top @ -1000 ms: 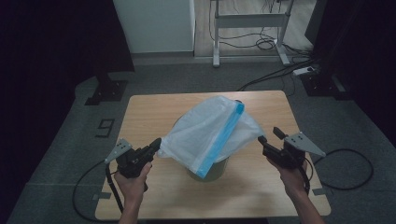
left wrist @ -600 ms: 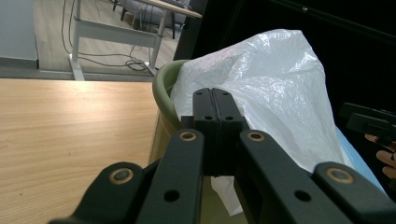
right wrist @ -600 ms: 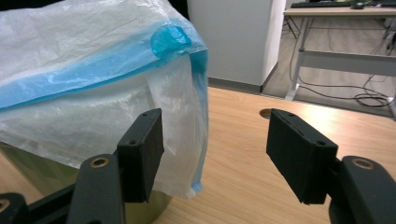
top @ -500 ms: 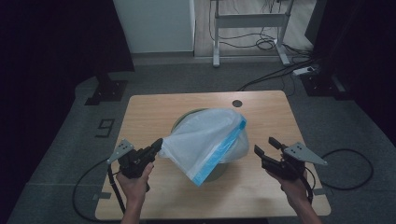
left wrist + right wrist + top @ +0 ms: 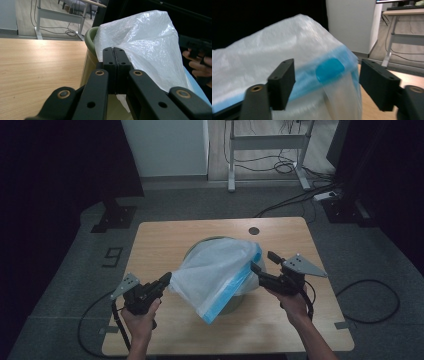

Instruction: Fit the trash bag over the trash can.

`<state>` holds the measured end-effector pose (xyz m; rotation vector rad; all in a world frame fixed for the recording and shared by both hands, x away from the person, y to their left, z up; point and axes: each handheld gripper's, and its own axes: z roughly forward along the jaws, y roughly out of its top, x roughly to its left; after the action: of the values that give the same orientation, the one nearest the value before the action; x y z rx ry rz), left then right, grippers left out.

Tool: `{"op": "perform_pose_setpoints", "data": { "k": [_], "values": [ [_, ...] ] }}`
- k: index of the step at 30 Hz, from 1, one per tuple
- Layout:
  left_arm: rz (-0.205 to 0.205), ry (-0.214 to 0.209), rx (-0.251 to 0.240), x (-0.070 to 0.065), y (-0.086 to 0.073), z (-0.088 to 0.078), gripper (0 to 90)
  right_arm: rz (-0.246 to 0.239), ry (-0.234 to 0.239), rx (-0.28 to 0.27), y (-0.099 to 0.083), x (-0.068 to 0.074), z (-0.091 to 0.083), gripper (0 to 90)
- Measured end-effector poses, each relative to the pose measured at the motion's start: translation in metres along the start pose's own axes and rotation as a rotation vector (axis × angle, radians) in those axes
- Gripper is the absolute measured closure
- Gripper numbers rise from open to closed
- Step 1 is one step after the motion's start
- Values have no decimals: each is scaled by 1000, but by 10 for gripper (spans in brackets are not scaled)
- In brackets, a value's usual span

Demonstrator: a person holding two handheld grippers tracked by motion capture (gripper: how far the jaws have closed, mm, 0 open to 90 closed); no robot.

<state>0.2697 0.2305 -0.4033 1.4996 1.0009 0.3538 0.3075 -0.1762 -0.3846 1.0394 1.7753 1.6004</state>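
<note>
Light wooden desk [image 5: 165,240], seen from the high view, person's forearms entering from the bottom edge. At its middle stands a round pale-green bin [image 5: 197,251], most of its rim covered by a translucent white plastic bag with a blue band along its mouth [image 5: 212,272]. The bag is draped over the bin's top and slopes down toward the person, the blue band running along its near right edge and ending at a low corner in front of the bin.

Left gripper [image 5: 166,279], held at the desk's near left: jaws shut flat on the white film at the bag's left corner. The left gripper view confirms it, with the two black jaws [image 5: 115,62] pressed together, plastic pinched between them and spilling out to the right. In that view the green bin wall [image 5: 90,62] stands just behind the jaws, bag rising above its rim.

Right gripper [image 5: 265,262], at the bin's right side: jaws apart and they have just been opening wider. In the right gripper view the bag's blue-banded edge [image 5: 329,68] lies between the two jaws, but neither pad presses on it; a gap shows at each side. The picture there is somewhat blurred.

A small dark round grommet [image 5: 254,230] sits in the desk's far right area, well apart from the bin.
</note>
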Motion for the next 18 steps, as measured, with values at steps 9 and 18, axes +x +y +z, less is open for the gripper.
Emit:
{"op": "perform_pose_setpoints", "data": {
  "k": [9,18],
  "values": [
    [-2,-3,3,2,-2,-1,881,-22,43,22,5,-5,28,232],
    [3,-13,3,2,-1,-2,847,-71,43,38,-6,-1,34,743]
  ]
}}
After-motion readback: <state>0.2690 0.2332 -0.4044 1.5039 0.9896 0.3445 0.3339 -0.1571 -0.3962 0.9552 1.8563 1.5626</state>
